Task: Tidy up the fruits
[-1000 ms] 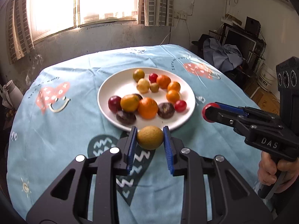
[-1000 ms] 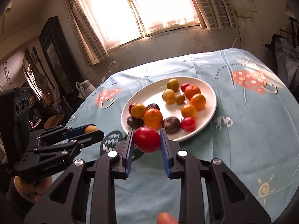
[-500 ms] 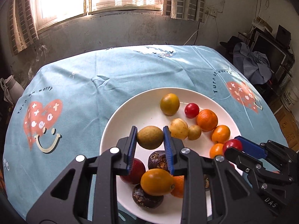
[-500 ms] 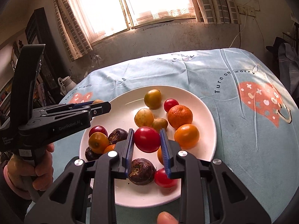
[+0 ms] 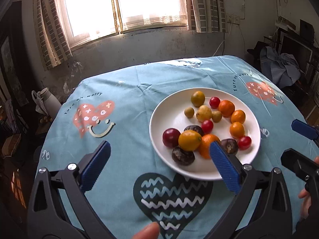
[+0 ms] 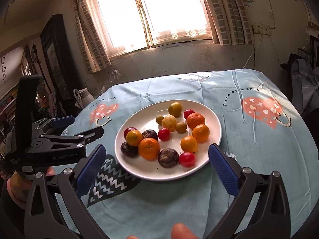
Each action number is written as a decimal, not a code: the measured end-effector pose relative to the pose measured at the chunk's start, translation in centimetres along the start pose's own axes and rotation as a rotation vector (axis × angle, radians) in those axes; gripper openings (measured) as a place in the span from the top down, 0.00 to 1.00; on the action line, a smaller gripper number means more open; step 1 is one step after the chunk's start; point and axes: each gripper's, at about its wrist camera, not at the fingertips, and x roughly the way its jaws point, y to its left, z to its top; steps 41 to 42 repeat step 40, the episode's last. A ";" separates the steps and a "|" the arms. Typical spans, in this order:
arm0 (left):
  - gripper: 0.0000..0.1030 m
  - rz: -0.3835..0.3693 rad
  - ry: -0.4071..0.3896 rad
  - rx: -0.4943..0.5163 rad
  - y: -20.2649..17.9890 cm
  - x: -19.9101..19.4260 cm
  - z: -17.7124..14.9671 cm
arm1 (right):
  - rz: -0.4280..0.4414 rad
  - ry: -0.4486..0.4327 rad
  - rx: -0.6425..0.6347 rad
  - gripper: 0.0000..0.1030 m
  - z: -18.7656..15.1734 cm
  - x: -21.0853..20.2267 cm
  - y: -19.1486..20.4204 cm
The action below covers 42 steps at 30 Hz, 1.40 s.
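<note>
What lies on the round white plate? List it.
The round white plate holds loose small fruits: orange citrus, red cherry tomatoes, dark wrinkled passion fruits and yellow-green fruits. Fruits touching in the front cluster partly hide each other.

My left wrist camera looks forward and down from the near table edge, left of the white plate (image 5: 157, 107). My right wrist camera faces the same plate (image 6: 216, 125) more centrally. Both views share plate, tablecloth (image 5: 127, 79) and window (image 6: 151, 12).
</note>
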 end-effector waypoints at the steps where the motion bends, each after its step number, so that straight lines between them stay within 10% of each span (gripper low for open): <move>1: 0.02 -0.008 -0.006 -0.003 0.1 -1.6 -1.1 | -0.003 -0.006 -0.015 0.01 -0.8 -1.4 0.5; 16: 0.02 0.009 0.008 -0.094 1.2 -11.4 -13.5 | -0.096 0.086 -0.141 0.01 -11.7 -9.1 4.3; 42: 0.02 0.030 -0.028 -0.139 1.7 -14.6 -16.8 | -0.089 0.063 -0.139 0.01 -13.0 -11.7 5.8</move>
